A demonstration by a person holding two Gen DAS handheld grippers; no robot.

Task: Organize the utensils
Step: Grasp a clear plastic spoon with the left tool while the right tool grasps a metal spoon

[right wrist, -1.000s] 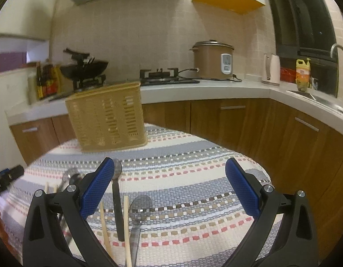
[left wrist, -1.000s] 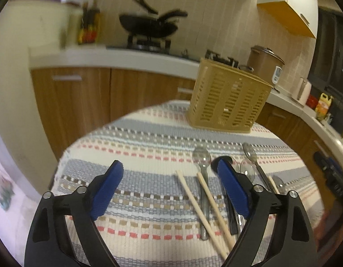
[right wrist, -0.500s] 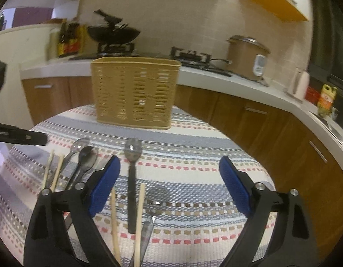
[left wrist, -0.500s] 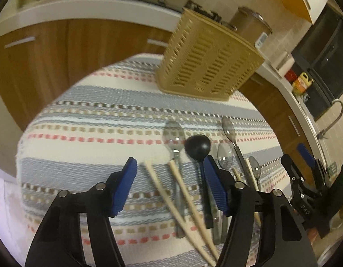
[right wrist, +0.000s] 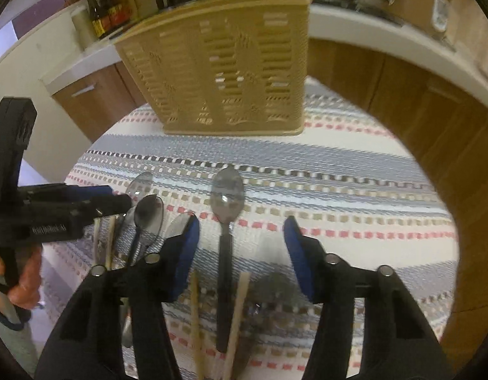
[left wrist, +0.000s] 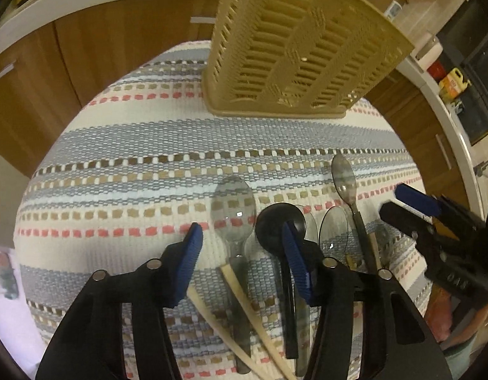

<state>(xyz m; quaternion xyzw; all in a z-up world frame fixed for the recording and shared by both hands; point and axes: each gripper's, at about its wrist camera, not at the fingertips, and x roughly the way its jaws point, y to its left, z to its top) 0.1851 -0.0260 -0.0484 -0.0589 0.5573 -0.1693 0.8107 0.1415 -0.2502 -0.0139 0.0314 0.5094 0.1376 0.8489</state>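
A round table under a striped woven cloth (left wrist: pixel 123 145) stands before wooden kitchen cabinets (right wrist: pixel 386 72) and a white countertop. Both grippers hang tilted down over the utensils, jaws parted and holding nothing: the left gripper (left wrist: pixel 240 253) above a clear spoon (left wrist: pixel 234 209), black ladle (left wrist: pixel 280 231) and pale chopsticks (left wrist: pixel 244 304); the right gripper (right wrist: pixel 240 247) above a black-handled metal spoon (right wrist: pixel 226 199). A slatted tan plastic basket (right wrist: pixel 225 72) stands upright at the far side.

White lettering on the left tool (right wrist: pixel 51 218) is too blurred to read.
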